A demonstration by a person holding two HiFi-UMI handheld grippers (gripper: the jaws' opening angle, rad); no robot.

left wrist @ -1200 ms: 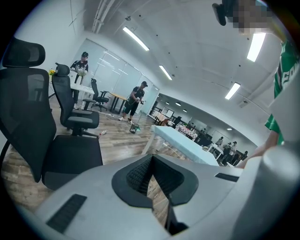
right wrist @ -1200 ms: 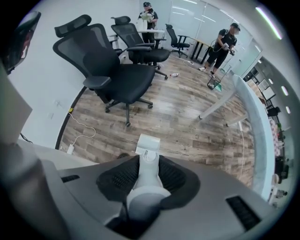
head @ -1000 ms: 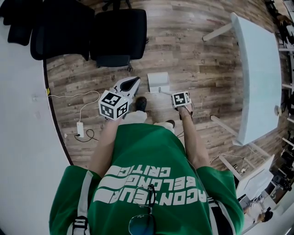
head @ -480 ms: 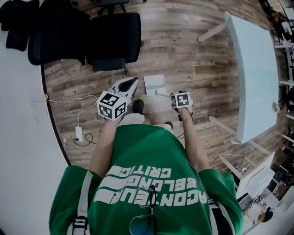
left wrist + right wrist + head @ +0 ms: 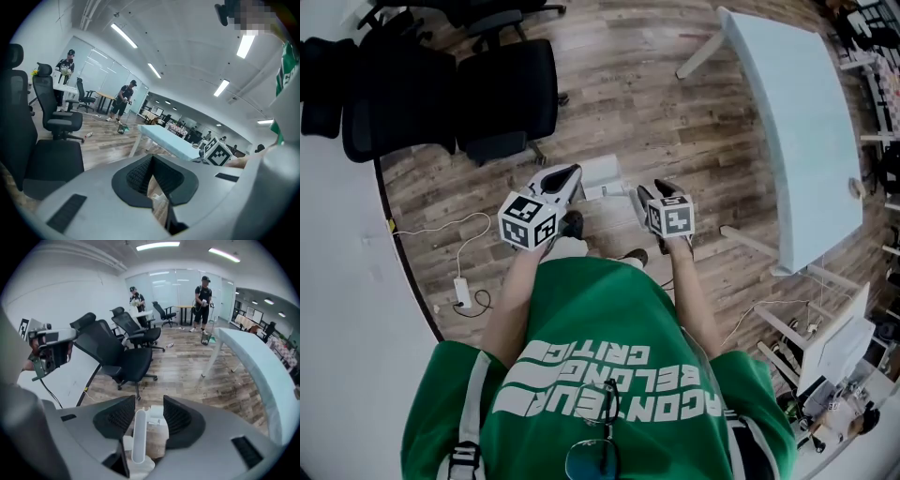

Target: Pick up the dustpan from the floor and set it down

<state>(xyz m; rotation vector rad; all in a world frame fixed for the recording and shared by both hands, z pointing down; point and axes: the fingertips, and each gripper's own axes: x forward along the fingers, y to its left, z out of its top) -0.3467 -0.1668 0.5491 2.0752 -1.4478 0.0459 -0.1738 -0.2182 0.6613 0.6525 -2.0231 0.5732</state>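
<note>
As the wood floor (image 5: 675, 112) bore the white plastic dustpan (image 5: 602, 175), seemingly light and stiff, its smooth upright handle (image 5: 139, 437), likely the best hold, stood free between the right gripper's (image 5: 149, 401) jaws, just opened wide, while the left gripper's (image 5: 152, 159) were closed, empty.

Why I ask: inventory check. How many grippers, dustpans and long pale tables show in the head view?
Grippers: 2 (left gripper, right gripper)
Dustpan: 1
Long pale table: 1
Total: 4
</note>
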